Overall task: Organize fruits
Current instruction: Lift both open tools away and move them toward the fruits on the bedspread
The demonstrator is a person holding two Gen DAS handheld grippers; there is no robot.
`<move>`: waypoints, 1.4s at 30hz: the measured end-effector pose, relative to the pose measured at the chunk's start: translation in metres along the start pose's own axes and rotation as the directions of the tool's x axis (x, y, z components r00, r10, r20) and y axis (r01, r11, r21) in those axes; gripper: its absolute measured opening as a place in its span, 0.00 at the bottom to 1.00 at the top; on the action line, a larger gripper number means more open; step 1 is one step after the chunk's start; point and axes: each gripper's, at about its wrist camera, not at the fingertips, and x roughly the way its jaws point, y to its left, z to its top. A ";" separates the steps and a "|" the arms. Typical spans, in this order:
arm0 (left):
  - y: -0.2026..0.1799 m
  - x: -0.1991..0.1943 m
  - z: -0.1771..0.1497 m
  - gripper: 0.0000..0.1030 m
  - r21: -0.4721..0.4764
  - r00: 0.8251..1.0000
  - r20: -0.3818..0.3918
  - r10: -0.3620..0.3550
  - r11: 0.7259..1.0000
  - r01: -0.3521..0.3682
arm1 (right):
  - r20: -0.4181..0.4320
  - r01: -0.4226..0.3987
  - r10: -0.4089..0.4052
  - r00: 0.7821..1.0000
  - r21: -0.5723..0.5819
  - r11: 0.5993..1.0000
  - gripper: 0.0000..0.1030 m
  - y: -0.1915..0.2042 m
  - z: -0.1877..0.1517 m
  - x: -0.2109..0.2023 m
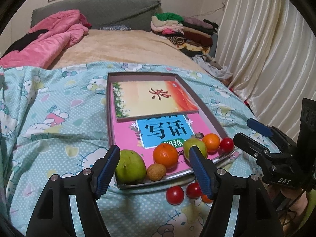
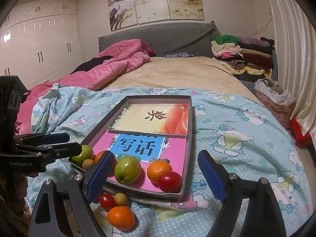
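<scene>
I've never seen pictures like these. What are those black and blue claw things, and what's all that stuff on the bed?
They are two hand-held grabbers with a camera on each, so each picture looks along one grabber's fingers. The left gripper and right gripper are both open, holding nothing. On the blue cartoon-print blanket lies a shallow grey box with books and fruit inside: green pears, oranges, a red tomato. Outside it wait a round orange and small red tomato.
</scene>
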 end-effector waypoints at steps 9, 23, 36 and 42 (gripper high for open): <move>0.004 -0.011 0.001 0.75 -0.023 0.999 0.035 -0.013 1.000 0.013 | 0.024 -0.002 0.002 1.000 0.006 1.000 0.87 -0.001 0.002 -0.005; 0.010 -0.027 0.002 0.76 -0.073 0.997 0.075 -0.032 0.997 0.037 | 0.097 0.006 -0.006 0.995 0.005 1.000 0.93 0.001 0.008 -0.021; 0.011 -0.031 0.001 0.76 -0.080 0.997 0.076 -0.029 0.996 0.035 | 0.148 0.009 -0.012 0.989 0.024 1.000 0.94 0.000 0.011 -0.038; 0.008 -0.029 -0.001 0.76 -0.074 0.999 0.049 -0.019 0.997 0.022 | 0.128 0.000 -0.005 0.992 0.038 0.999 0.95 0.001 0.009 -0.042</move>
